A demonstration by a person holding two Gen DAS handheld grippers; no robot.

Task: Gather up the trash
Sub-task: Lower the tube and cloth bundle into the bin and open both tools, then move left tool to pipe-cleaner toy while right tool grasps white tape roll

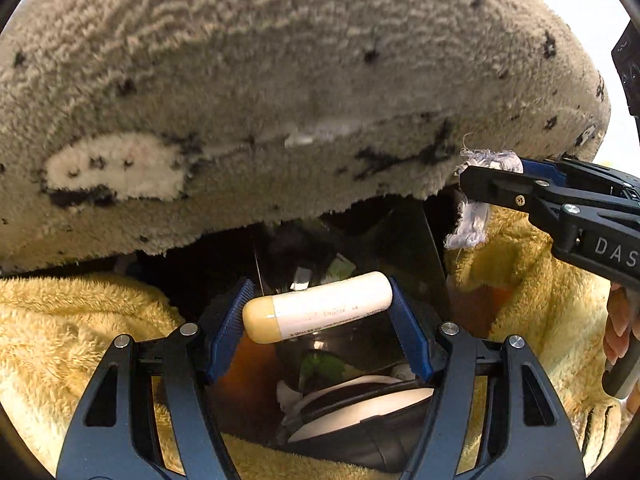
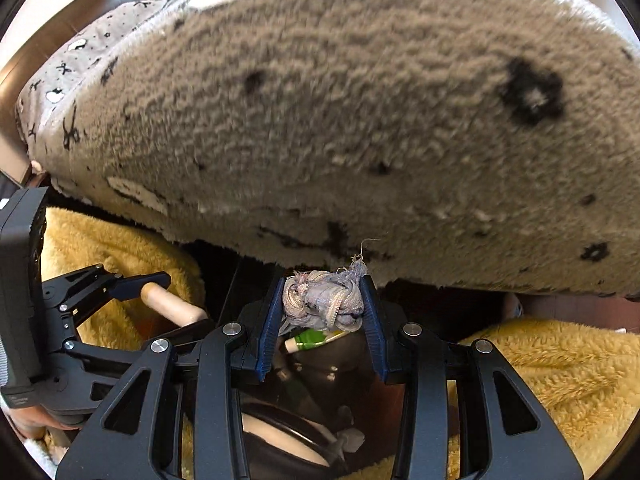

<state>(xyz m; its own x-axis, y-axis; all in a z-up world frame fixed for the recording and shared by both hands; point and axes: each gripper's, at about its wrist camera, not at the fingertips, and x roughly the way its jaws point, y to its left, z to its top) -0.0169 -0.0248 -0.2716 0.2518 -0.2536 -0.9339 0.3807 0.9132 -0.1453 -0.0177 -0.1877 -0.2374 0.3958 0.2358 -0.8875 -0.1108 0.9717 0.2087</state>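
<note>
My left gripper (image 1: 318,306) is shut on a white tube with a pale yellow cap (image 1: 318,306), held crosswise between the blue pads. The same tube (image 2: 172,306) shows at the left of the right wrist view. My right gripper (image 2: 322,304) is shut on a crumpled grey-white rag (image 2: 322,304); that rag (image 1: 476,220) also shows at the right of the left wrist view, pinched in black fingers. Both grippers point steeply down over a dark bin with a black liner (image 1: 360,432), where a green-and-white scrap (image 2: 310,340) lies inside.
A shaggy grey blanket with black marks (image 1: 280,80) hangs over the far side of the bin. Yellow fleece (image 1: 60,340) lies on both sides of it. A hand (image 1: 618,332) grips the right tool's handle at the right edge.
</note>
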